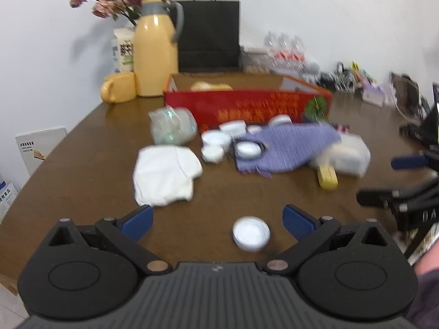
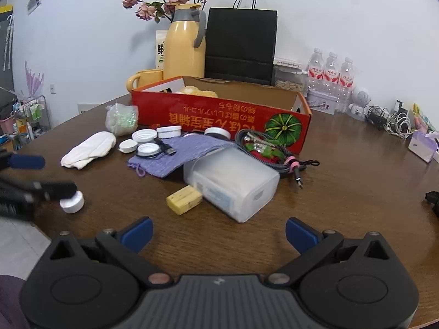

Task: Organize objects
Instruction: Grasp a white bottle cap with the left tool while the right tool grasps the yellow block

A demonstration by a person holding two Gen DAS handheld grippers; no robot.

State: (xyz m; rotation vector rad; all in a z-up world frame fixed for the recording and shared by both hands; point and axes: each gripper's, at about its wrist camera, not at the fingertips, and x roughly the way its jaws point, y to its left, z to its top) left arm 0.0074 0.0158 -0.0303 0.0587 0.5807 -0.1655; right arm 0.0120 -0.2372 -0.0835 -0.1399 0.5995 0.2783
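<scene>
A small white round lid (image 1: 251, 233) lies on the brown table between the open jaws of my left gripper (image 1: 218, 222), nearer the right finger; it also shows in the right wrist view (image 2: 72, 202). More white lids (image 2: 142, 140) lie by a purple knitted cloth (image 2: 178, 154), a white folded cloth (image 2: 89, 150), a frosted plastic box (image 2: 233, 183) and a yellow block (image 2: 184, 200). A red cardboard box (image 2: 219, 116) stands open behind them. My right gripper (image 2: 219, 233) is open and empty over bare table near the front edge.
A yellow thermos (image 2: 185, 45), yellow mug (image 2: 144, 80), black paper bag (image 2: 240, 45), dried flowers and water bottles (image 2: 330, 68) stand at the back. Braided cables (image 2: 274, 153) lie by the red box. A bag of beads (image 2: 122, 119) sits left of it.
</scene>
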